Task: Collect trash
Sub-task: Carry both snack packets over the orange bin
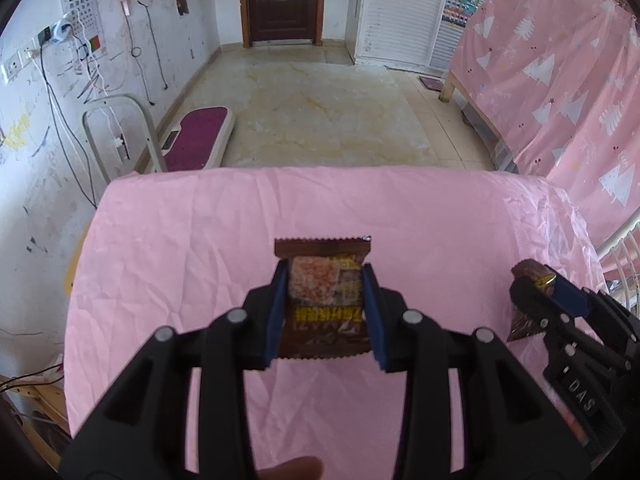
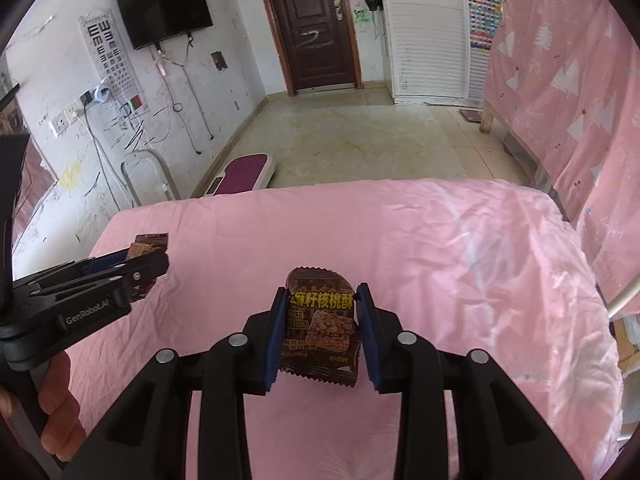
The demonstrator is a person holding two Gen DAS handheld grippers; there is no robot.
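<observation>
- The left gripper (image 1: 325,300) has its jaws clamped on a brown snack wrapper (image 1: 326,280), the blue pads pressing on its two side edges.
- This wrapper is flat and rectangular, glossy dark brown, with crimped zigzag seals at top and bottom; it shows a picture of a pale, reddish-speckled square snack and a yellow band of lettering, seen upside down in the left wrist view.
- It hangs clear above the pink cloth (image 1: 200,240) that covers the surface, roughly over the middle of it.
- The right gripper (image 2: 322,330) has its jaws closed on a second brown wrapper (image 2: 320,320), gripped by its sides between the blue pads.
- The second wrapper has the same dark brown foil and serrated ends, with bold yellow Chinese characters across the upper part and a picture of a crumbly nut bar below; its top curls over and its body is bowed by the squeeze.
- It too is held off the pink cloth, towards the near half of the surface.
- In the left wrist view the right gripper sits at the right edge with its wrapper crumpled in the jaws.
- A hand (image 2: 52,412) grips the left gripper's handle.
</observation>
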